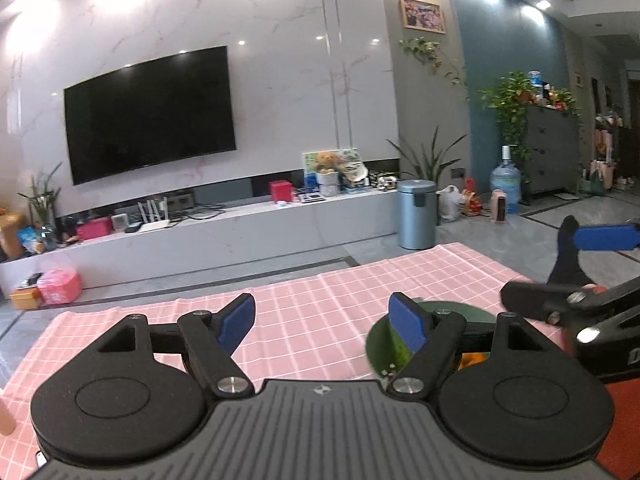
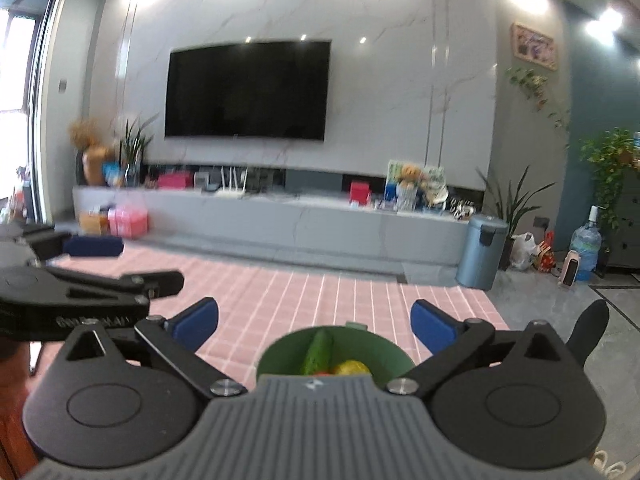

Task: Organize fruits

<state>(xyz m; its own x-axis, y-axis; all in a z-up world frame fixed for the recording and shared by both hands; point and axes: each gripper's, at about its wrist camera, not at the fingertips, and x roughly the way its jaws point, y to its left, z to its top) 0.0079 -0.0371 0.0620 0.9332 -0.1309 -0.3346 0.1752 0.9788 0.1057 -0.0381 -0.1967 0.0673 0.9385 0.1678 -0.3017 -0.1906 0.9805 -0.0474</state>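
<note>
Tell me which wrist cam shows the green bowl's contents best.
Right wrist. The green bowl sits centred between the open right tongs, with a green fruit and a yellow one visible inside. In the left wrist view the bowl is mostly hidden behind the left tongs; only rim and a bit of orange show.

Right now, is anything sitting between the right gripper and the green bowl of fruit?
Nothing visible. The right gripper is open and empty, with the green bowl just beyond it on the pink checked tablecloth.
</note>
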